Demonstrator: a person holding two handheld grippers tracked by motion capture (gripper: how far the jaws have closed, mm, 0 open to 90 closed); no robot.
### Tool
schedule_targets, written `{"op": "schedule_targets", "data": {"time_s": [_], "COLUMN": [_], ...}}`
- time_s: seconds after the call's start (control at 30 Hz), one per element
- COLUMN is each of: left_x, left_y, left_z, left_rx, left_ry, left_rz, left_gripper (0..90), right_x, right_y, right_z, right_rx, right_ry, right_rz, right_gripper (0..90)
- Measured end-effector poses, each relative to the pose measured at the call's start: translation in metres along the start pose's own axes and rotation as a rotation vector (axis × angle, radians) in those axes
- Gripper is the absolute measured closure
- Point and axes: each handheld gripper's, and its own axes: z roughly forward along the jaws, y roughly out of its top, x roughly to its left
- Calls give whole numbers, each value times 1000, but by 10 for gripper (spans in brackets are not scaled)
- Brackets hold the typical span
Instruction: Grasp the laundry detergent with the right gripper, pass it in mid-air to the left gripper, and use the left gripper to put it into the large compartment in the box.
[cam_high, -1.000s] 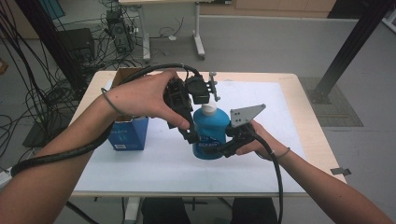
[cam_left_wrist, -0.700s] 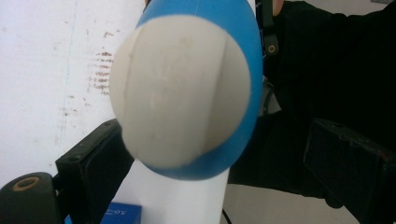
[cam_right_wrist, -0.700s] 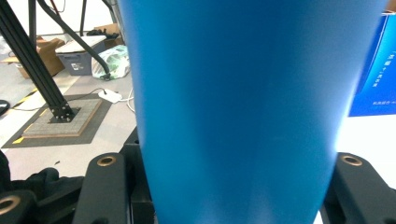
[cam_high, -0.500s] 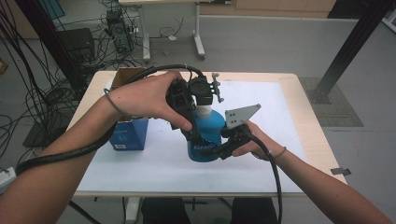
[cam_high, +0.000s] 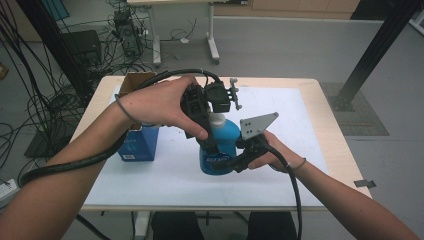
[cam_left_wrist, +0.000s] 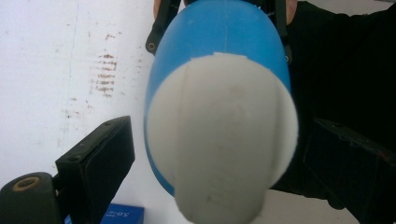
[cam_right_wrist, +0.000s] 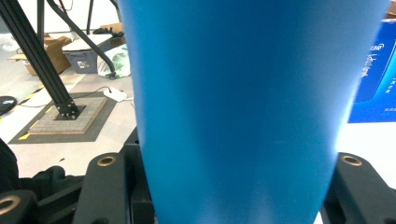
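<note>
From above, the blue bottle (cam_high: 220, 150) stands upright on the table (cam_high: 320, 95). The right gripper (cam_high: 235, 161) squeezes its side. The left gripper (cam_high: 207, 142) comes from above. In the left gripper view, the white cap (cam_left_wrist: 222, 140) sits between wide-apart jaws, untouched. In the right gripper view, jaws hug the bottle's sides.

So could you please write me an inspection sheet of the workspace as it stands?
Surface: table under a white mat with brown smudges.
Job's things: blue bottle with white cap, upright on the mat.
Clutter: blue box, open cardboard box.
Grippers: right gripper shut on the bottle's body; left gripper above, jaws open either side of the cap.
Cables: one trails from each gripper; a tangle on the floor at left.
Surroundings: grey floor, second table, black frame post.
</note>
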Motion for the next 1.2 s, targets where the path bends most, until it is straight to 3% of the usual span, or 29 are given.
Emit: {"op": "schedule_targets", "data": {"time_s": [1.2], "left_x": [5], "left_y": [-5], "left_z": [2], "left_rx": [7], "left_ry": [-5], "left_rz": [0], "left_gripper": [89], "right_x": [-3], "right_y": [-1], "right_z": [5], "right_rx": [-2], "right_ry": [4], "right_rz": [0], "right_gripper": [413]}}
